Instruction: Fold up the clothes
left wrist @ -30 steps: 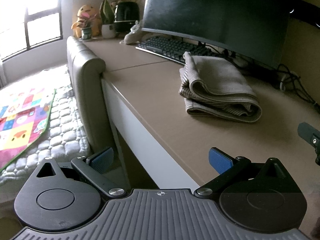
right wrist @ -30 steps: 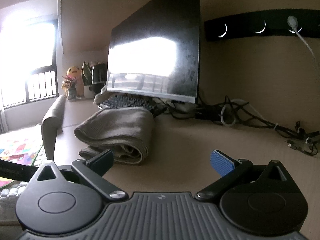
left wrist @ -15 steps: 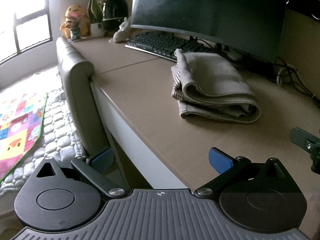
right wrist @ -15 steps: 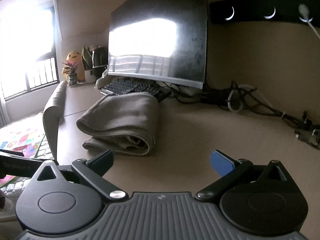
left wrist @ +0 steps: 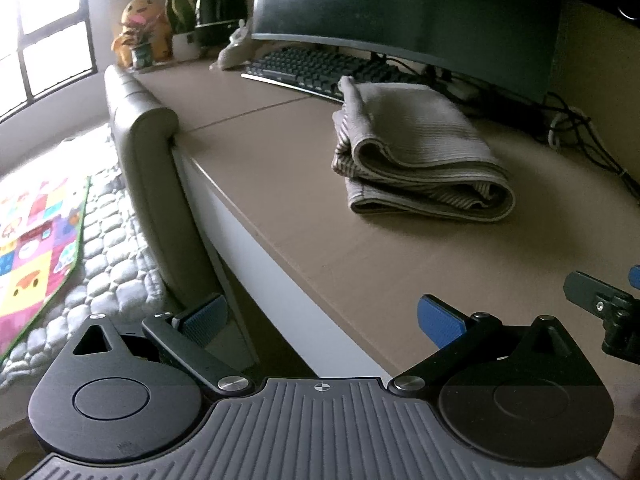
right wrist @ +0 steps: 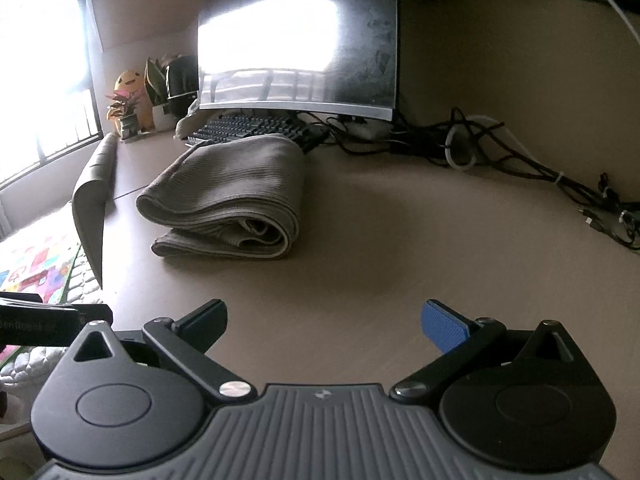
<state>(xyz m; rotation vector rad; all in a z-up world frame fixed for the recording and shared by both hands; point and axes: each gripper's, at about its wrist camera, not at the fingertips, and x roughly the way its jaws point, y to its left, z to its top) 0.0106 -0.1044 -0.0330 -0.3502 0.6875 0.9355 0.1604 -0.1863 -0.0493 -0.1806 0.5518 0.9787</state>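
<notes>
A grey ribbed garment (left wrist: 416,152) lies folded in a thick bundle on the brown desk (left wrist: 288,176), in front of the keyboard. It also shows in the right wrist view (right wrist: 232,196). My left gripper (left wrist: 320,318) is open and empty, held over the desk's front edge, well short of the garment. My right gripper (right wrist: 324,320) is open and empty, low over the desk, with the garment ahead and to its left. Part of the right gripper shows at the right edge of the left wrist view.
A monitor (left wrist: 404,8) and keyboard (left wrist: 316,68) stand behind the garment. Tangled cables (right wrist: 520,156) run along the wall at the right. A grey padded chair back (left wrist: 148,168) leans against the desk's left edge. A plush toy and plants (left wrist: 156,36) sit at the far corner.
Both grippers have drawn back and risen slightly, so the garment sits a little farther off in both views. The garment has not moved. Both grippers stay open.
</notes>
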